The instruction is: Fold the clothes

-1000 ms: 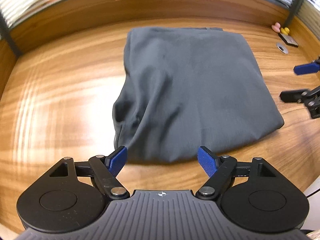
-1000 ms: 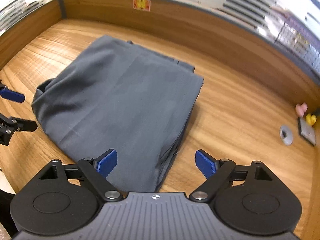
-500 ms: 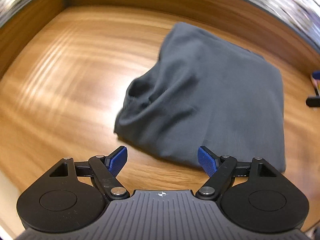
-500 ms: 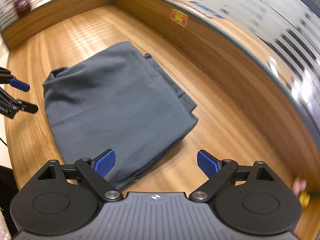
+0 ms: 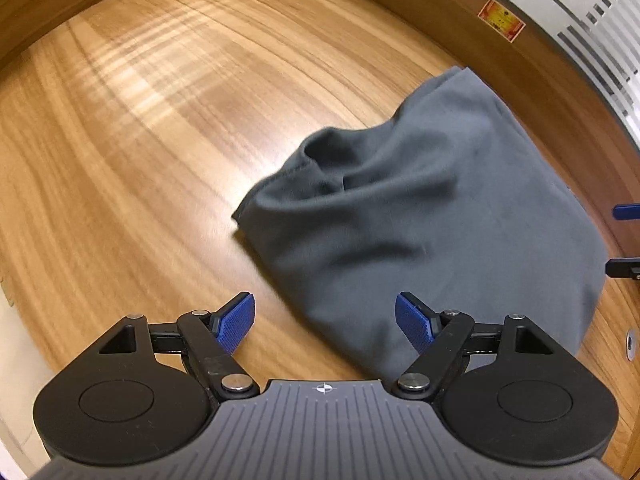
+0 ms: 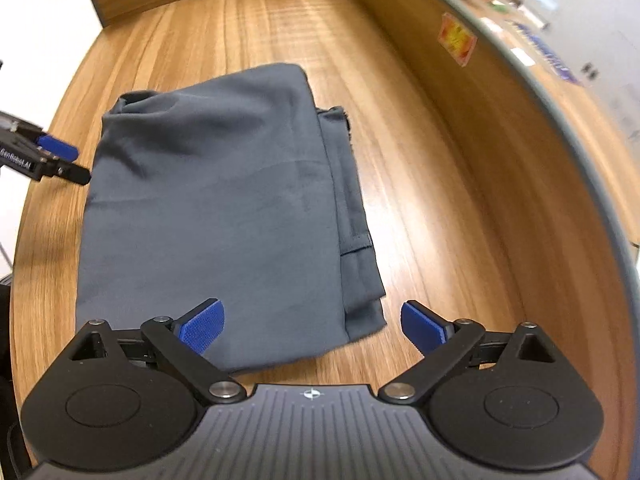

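A dark grey folded garment lies flat on the wooden table, with a rumpled, raised corner toward the left gripper. My left gripper is open and points down at the cloth's near edge, not touching it. In the right wrist view the garment shows a stacked fold along its right side. My right gripper hovers over its near corner; its jaws are opening, the cloth's edge lies below the gap and the pads do not press on it. The left gripper shows at the garment's far left side.
A raised wooden wall with a red and yellow sticker runs along the table's back, close to the garment. The sticker also shows in the right wrist view. A small metal ring sits in the tabletop. The table's edge curves at the left.
Both grippers rolled, so the garment appears turned in each view. The right gripper swept sideways along the garment to another edge and opened a little wider. The left gripper dropped slightly toward the rumpled corner.
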